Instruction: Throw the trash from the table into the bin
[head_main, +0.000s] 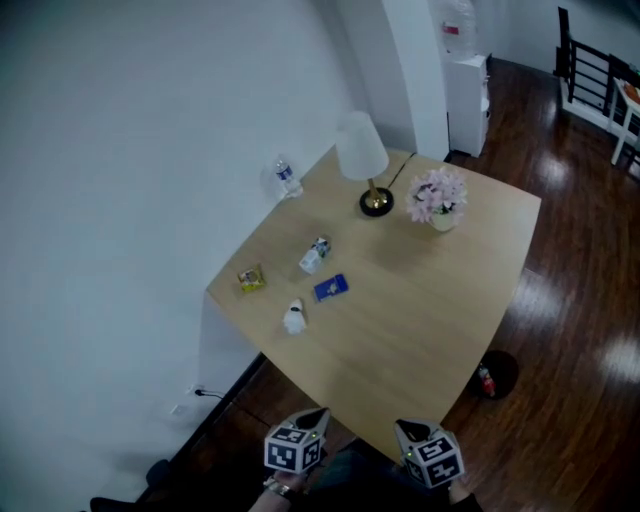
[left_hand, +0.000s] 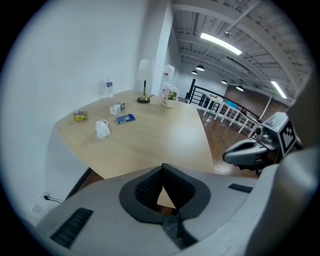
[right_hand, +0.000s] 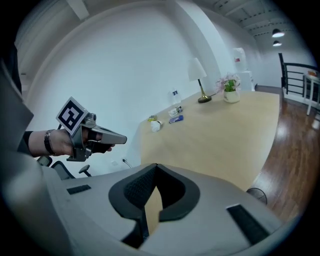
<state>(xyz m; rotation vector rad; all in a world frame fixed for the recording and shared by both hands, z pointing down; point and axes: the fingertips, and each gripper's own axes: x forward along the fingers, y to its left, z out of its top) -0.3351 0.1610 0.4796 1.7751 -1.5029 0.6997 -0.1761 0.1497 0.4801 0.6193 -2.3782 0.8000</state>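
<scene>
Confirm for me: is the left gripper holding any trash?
No, the left gripper is shut on nothing, and the white wad, blue packet and yellow wrapper lie on the table.

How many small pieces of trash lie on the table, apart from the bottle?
4, all near the wall: a yellow wrapper, a white carton, a blue packet, and frontmost a white wad. None seems hidden.
</scene>
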